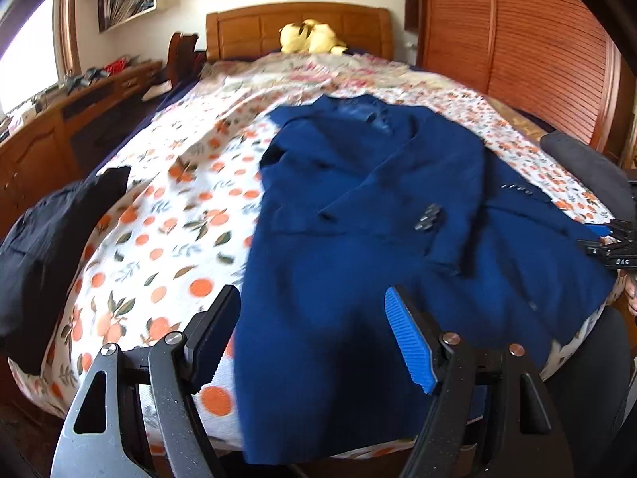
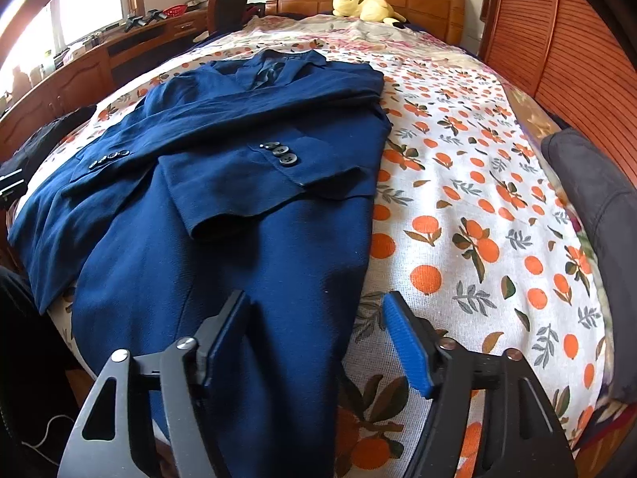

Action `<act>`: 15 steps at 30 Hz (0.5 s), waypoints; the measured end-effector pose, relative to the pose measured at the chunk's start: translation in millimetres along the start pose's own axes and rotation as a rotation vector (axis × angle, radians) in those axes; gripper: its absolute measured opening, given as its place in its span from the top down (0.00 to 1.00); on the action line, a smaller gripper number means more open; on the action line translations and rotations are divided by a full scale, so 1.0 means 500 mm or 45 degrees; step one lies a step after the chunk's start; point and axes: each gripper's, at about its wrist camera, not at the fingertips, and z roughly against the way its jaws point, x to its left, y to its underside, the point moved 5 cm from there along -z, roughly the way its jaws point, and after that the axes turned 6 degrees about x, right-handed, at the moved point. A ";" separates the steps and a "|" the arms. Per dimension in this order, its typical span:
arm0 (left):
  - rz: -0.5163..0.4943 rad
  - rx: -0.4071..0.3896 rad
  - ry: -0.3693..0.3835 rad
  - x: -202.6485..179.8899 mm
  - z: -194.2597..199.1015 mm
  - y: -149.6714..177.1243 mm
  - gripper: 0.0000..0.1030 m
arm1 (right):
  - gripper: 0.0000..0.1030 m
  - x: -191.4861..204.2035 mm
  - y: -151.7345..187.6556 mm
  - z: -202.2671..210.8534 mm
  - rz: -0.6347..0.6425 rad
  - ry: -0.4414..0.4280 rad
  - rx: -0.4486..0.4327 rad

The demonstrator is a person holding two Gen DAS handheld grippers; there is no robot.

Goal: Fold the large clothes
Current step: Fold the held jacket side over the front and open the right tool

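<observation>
Blue jacket (image 2: 239,183) flat on bed (image 2: 477,199), long axis running away from both claws. Left claw (image 1: 310,338) released over hem's left edge; right claw (image 2: 318,338) released, straddling right edge, seemingly nearer.

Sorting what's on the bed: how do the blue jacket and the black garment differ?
The blue jacket lies spread flat mid-bed with its sleeves folded across its front; the black garment sits bunched at the bed's edge. The jacket shows cuff buttons; the black garment shows none. Both rest on the orange-print bedspread.
</observation>
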 end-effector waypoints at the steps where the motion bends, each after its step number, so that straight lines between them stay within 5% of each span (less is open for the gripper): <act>1: -0.002 0.010 -0.011 0.008 -0.003 0.005 0.26 | 0.27 -0.002 0.000 -0.003 -0.008 -0.007 0.002; 15: 0.017 0.119 0.028 0.060 -0.030 0.073 0.39 | 0.26 -0.002 0.018 -0.013 -0.019 -0.064 -0.018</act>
